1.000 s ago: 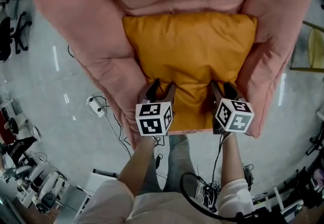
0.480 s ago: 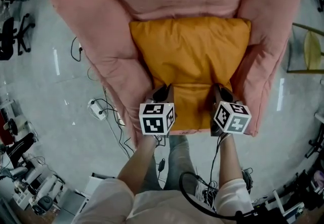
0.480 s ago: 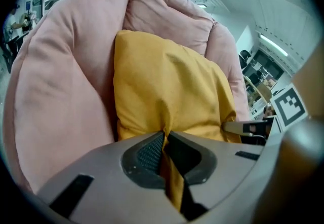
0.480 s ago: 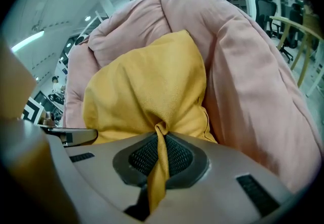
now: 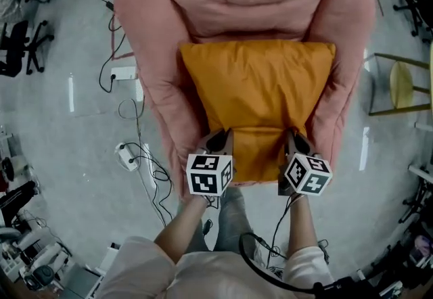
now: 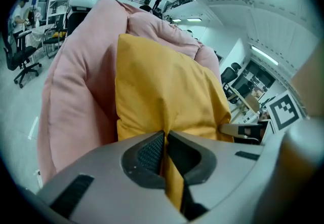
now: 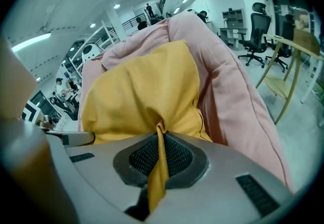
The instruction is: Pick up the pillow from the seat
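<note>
An orange pillow (image 5: pixel 257 95) lies on the seat of a pink armchair (image 5: pixel 162 67). My left gripper (image 5: pixel 218 136) is at the pillow's near edge on the left; its jaws are closing, and a fold of orange fabric is pinched between the pads (image 6: pixel 164 139). My right gripper (image 5: pixel 295 136) is at the near edge on the right, shut on another fold of the pillow (image 7: pixel 161 134). In both gripper views the pillow (image 6: pixel 162 81) (image 7: pixel 142 91) rises ahead against the pink cushions.
The armchair's thick arms (image 5: pixel 342 81) flank the pillow on both sides. A wooden stool (image 5: pixel 399 84) stands to the right. A power strip (image 5: pixel 125 74) and loose cables (image 5: pixel 145 162) lie on the grey floor at the left. An office chair (image 5: pixel 17 47) stands at far left.
Both grippers' jaws have closed on the pillow's near edge. The head view has pulled back, so the whole armchair now shows.
</note>
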Tool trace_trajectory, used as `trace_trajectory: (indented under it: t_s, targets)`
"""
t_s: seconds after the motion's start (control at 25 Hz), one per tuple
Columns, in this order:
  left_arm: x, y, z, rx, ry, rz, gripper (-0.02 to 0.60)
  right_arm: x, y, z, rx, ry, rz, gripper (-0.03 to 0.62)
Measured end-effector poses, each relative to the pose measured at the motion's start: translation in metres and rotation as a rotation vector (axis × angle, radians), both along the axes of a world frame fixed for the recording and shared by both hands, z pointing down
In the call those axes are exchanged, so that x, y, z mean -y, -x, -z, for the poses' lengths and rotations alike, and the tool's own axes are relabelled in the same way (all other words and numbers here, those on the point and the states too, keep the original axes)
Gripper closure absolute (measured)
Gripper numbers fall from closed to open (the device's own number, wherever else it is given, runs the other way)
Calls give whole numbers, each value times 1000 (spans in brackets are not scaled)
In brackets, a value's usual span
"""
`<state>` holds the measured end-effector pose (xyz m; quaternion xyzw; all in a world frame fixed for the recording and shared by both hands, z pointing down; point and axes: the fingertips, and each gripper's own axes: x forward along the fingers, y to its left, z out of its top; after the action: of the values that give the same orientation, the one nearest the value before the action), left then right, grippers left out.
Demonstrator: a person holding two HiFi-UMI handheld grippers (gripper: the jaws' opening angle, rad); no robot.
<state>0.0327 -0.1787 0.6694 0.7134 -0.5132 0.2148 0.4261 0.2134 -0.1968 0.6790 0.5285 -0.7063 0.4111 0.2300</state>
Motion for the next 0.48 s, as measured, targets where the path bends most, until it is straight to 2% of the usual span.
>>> trace_trajectory:
  t_s: [0.2,0.48]
  targets:
    - [-10,2,31,-28,-32,-2,559,-9,1,36,-10,-44,-11,559]
    - [-13,15,106,-74,-153,26,559,-11,13,110,1,-154,11,559]
